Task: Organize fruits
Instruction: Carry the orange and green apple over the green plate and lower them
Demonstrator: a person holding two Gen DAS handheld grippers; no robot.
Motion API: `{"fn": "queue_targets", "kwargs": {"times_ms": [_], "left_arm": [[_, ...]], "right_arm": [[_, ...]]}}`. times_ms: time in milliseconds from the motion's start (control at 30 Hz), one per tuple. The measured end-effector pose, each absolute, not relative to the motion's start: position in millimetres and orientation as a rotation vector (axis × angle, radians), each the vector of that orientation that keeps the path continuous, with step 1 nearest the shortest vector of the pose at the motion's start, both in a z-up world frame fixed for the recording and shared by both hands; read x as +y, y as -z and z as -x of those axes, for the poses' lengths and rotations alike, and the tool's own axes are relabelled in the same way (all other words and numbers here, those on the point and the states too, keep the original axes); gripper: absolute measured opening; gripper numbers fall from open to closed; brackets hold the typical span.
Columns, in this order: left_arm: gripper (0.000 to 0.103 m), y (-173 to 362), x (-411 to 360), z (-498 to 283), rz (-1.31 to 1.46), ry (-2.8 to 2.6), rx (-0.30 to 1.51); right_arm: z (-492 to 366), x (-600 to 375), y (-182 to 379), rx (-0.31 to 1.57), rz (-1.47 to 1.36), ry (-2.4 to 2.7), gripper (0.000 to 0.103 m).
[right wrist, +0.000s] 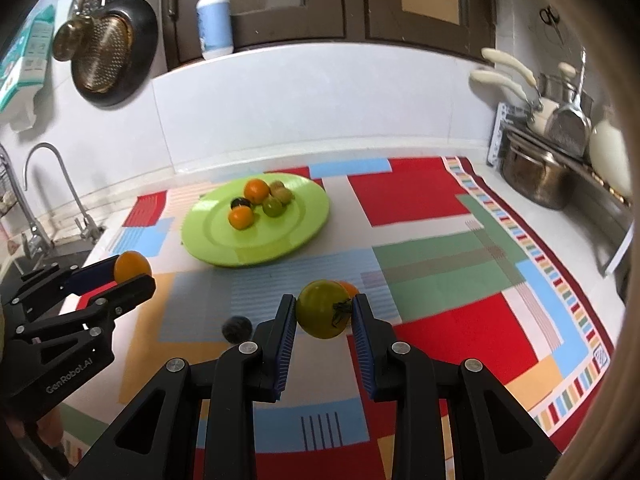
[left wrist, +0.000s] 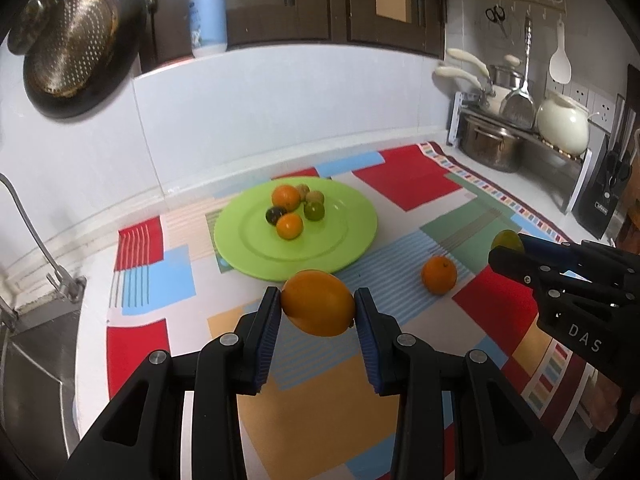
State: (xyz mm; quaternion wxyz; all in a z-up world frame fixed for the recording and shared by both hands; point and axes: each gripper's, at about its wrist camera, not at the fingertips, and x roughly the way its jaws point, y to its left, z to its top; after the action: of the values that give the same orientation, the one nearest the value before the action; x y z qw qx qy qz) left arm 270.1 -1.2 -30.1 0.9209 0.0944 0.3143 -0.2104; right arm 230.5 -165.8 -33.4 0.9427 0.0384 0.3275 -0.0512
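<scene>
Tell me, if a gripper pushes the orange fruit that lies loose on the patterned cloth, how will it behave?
The loose orange fruit looks round and smooth, so it would probably roll. The flat patterned cloth has no rim to stop it.

The right gripper (right wrist: pixel 324 314) squeezes a green tomato (right wrist: pixel 322 314) up above the colourful mat (right wrist: pixel 420 248) — the green plate (right wrist: pixel 208 240) with fruits sits behind.

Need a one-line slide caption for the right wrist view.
Right claw lifts a green tomato above the patchwork cloth; left claw holds an orange fruit near the green plate.
</scene>
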Motion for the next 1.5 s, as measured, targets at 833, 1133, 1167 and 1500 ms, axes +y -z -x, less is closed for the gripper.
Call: {"fn": "queue_targets", "kwargs": {"times_ms": [833, 1133, 1167, 1500], "left_arm": [[0.037, -15.8, 2.1, -314.4, -0.195, 0.421, 0.56], [0.037, -11.4, 4.3, -359.7, -0.188, 0.437, 0.613], [0.037, -9.9, 4.6, -364.6, -0.185, 0.44, 0.623], [0.037, 16.2, 6.3, -414.4, -0.158, 0.447, 0.721]], "right_arm": [[-285.8, -140.9, -11.9, 0.583, -0.044, -0.073, 0.029], [-327.9, -135.6, -15.0, 0.596, -0.041, -0.091, 0.029], [-332.2, -135.5, -14.2, 0.6, -0.042, -0.093, 0.029], [-386.2, -133.7, 10.1, 0.695, -0.045, -0.091, 0.029]]}}
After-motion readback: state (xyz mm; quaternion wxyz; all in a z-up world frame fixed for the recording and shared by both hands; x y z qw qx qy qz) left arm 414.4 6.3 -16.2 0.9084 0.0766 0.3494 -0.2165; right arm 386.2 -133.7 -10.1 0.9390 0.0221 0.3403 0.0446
